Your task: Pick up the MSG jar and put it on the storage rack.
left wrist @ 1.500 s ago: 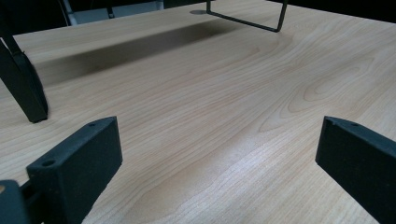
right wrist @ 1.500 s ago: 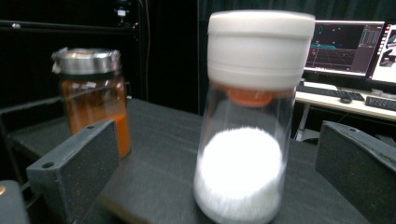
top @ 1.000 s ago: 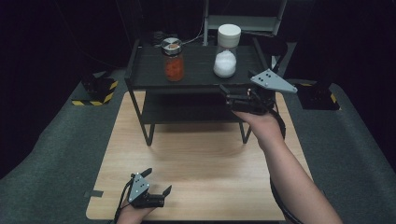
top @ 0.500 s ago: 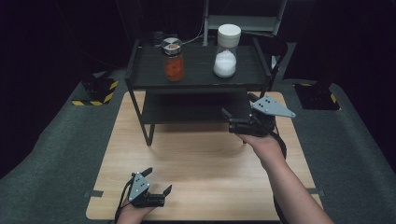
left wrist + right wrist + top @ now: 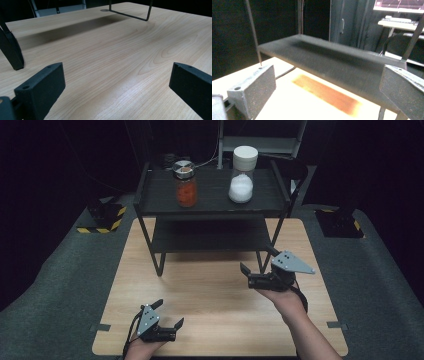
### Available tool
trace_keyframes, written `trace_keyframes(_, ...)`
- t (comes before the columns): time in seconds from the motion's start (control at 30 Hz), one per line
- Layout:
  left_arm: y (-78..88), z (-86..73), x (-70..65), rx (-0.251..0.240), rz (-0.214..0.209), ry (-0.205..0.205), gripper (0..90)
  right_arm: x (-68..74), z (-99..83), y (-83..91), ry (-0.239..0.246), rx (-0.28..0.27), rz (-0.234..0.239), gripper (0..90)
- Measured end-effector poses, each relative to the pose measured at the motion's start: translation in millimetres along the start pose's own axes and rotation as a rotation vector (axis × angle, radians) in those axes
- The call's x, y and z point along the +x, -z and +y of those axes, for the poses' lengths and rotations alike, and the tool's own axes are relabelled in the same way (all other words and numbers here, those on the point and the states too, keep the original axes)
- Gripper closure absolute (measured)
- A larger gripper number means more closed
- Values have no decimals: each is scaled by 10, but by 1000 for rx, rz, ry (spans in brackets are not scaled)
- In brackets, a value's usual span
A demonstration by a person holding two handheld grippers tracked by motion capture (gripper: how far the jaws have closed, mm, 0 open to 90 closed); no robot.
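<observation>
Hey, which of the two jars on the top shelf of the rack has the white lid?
The jar with white contents, standing on the right of the black rack, has the white lid. The jar with orange contents, to its left, has a metallic lid.

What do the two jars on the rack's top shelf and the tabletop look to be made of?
Orange-filled jar: clear, glossy, probably glass, metallic-looking lid. White-filled jar: clear glass or plastic, matte white lid. Tabletop: pale wood or wood-look laminate, visible grain, smooth.

A black shelf rack (image 5: 212,200) on the wooden table (image 5: 210,295) bears two jars.
</observation>
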State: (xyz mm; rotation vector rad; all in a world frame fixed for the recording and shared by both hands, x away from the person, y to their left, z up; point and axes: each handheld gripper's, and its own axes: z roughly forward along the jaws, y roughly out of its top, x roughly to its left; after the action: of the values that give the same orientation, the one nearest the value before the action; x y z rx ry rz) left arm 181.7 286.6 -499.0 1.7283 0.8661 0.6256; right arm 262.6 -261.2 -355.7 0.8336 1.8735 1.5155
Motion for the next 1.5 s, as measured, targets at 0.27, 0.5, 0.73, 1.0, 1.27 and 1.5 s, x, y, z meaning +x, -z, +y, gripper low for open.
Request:
trace_keyframes(0.27,-8,-6,-15,-7,4,-23,5,40,-386,109,-8,32,5,0)
trace_keyframes(0.5,-22,-1,10,-7,-2,-17,4,38,-714,150,-40,86,1,1)
trace_keyframes(0.73,-27,3,-9,-5,-1,-28,4,2,-1003,144,-60,151,-15,2)
trace_keyframes(1.0,-31,15,-25,2,-2,-44,4,-13,-1237,182,-66,193,-32,2)
trace_keyframes(1.27,-43,32,-49,11,0,-55,4,17,-1332,282,-68,191,-39,4)
trace_keyframes(1.5,-43,32,-64,11,1,-63,4,54,-1298,324,-7,223,-52,14)
